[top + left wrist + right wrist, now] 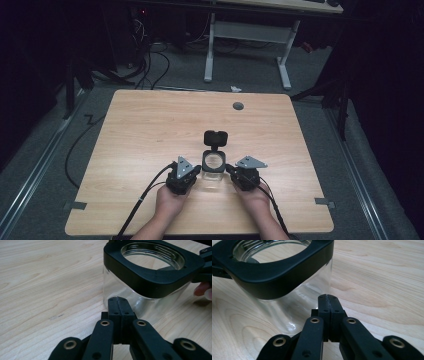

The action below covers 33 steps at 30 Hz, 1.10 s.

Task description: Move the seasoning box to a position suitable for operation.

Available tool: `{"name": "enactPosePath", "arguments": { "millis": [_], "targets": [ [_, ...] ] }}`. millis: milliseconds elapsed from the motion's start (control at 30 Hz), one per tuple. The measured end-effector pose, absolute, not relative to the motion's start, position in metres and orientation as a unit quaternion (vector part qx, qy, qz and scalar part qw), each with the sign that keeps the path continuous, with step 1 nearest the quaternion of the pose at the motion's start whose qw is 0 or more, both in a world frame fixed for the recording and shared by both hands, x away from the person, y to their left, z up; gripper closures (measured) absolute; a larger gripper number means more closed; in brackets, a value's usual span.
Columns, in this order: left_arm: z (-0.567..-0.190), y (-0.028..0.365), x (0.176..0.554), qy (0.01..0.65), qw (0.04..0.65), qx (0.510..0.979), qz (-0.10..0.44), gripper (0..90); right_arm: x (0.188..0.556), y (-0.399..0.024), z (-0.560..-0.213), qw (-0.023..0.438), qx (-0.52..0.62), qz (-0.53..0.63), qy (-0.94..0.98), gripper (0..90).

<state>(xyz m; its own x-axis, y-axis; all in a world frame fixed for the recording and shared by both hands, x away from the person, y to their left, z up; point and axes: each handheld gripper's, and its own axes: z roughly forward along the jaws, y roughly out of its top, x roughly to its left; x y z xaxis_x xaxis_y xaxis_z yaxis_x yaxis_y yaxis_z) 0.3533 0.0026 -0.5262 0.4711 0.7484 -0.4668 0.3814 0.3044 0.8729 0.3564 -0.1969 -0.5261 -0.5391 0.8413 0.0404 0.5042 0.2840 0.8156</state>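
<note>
Clear glass jar (213,169) with square black collar, hinged black lid (216,137) flipped open at 12 o'clock, on wooden table (145,130). Left gripper (194,171) at 9, right gripper (231,170) at 3, jaws pressed together, empty.

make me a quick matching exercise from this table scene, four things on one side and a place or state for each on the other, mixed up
Things:
1. clear jar
2. black lid
3. left gripper
4. grey round cap

Places or states:
A. set in the table near its far edge
B. jaws shut, tips at the jar's lower wall
C. stands between the two grippers, black collar round its open mouth
D. flipped open, on the jar's far side

Pairs: 1-C, 2-D, 3-B, 4-A
</note>
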Motion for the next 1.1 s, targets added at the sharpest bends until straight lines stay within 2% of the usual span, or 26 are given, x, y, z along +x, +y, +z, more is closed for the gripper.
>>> {"name": "enactPosePath", "arguments": {
  "millis": [233, 400, 800, 1100],
  "targets": [
    [-0.526, 0.011, 0.350, 0.499, 0.635, 0.570, 0.153, 90.0, 0.360, -0.189, -0.527, 0.202, 0.422, 0.405, 0.785, 90.0],
    [-0.527, 0.016, 0.332, 0.497, 0.632, 0.577, 0.142, 90.0, 0.357, -0.194, -0.523, 0.199, 0.428, 0.417, 0.776, 89.9],
    [-0.521, 0.007, 0.317, 0.488, 0.640, 0.581, 0.118, 90.0, 0.331, -0.192, -0.519, 0.204, 0.413, 0.425, 0.779, 89.9],
    [-0.524, -0.020, 0.318, 0.470, 0.636, 0.602, 0.111, 90.0, 0.359, -0.209, -0.502, 0.228, 0.431, 0.434, 0.758, 89.9]
  ]
}}
